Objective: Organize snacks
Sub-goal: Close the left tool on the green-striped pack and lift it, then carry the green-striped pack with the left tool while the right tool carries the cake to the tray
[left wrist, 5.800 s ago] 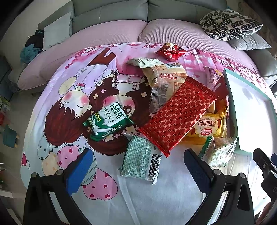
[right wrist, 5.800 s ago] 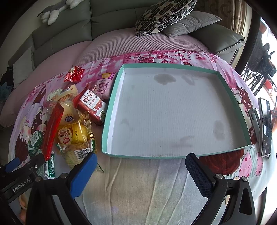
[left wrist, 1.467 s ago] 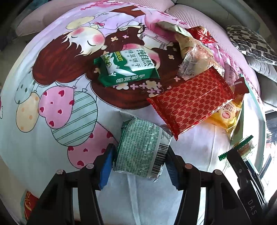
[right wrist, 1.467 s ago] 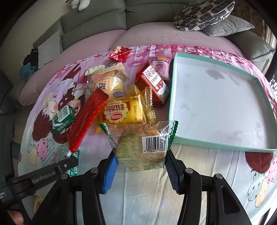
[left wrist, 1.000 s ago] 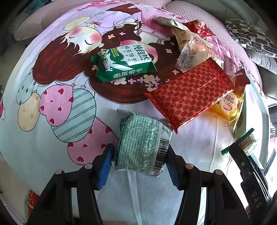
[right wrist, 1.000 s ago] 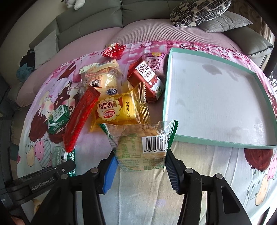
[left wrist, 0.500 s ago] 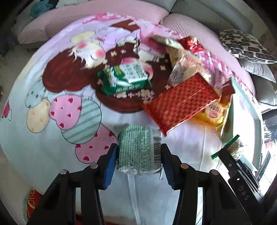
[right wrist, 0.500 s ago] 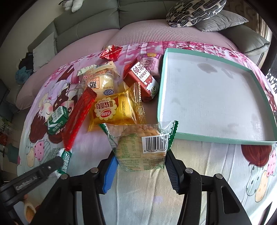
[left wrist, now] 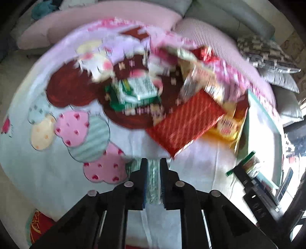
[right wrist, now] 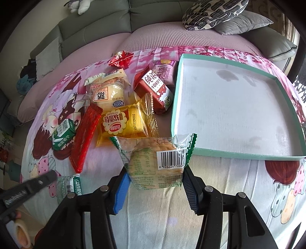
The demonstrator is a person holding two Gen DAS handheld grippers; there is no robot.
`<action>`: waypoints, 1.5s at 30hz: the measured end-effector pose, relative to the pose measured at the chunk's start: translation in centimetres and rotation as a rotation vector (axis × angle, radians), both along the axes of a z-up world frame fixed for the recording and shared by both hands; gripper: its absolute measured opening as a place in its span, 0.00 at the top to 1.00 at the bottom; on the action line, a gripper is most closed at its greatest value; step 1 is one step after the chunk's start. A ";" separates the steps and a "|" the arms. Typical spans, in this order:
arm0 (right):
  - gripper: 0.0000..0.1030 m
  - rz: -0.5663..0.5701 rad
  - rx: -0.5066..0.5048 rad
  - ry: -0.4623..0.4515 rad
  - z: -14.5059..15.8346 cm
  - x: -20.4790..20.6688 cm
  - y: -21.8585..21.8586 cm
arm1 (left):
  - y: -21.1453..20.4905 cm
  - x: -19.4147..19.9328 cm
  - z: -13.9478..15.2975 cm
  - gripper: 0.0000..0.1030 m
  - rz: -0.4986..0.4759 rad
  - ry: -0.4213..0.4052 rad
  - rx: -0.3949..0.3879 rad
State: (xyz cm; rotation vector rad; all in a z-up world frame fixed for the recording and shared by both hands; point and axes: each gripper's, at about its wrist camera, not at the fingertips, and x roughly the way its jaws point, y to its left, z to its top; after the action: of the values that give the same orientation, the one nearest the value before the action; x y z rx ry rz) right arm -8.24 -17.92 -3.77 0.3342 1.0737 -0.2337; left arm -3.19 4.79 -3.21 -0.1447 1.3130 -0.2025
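The left gripper is squeezing a green-printed snack packet thin between its blue pads, the jaws having just been closing down on it; the left wrist view is blurring, but from the right wrist view the same packet is showing at the near left edge of the cartoon bedsheet, pinched in that gripper's tip. The right gripper is clamping a clear pastry packet with green zigzag ends and a barcode, holding it just in front of the near left corner of the tray. The teal-rimmed white tray is lying flat on the sheet at right with nothing inside. The other snacks are sitting in a loose pile left of it: a yellow soft-bread packet, a long red wafer packet leaning against it, a small green biscuit packet further left, a pale bun packet, a dark red milk carton close by the tray's left wall, and a red foil candy at the far edge. A grey sofa with a patterned cushion is standing behind.
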 end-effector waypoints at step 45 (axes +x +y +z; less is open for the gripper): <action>0.46 -0.165 0.055 -0.071 4.3 -0.5 -6.3 | -10.5 2.1 7.2 0.51 -0.176 -0.181 -0.058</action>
State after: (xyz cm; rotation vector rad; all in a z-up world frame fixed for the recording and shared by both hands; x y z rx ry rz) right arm -8.72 -24.18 0.51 0.4776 0.9850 -0.3376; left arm -1.12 -5.74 4.03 -0.0586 1.1399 -0.3950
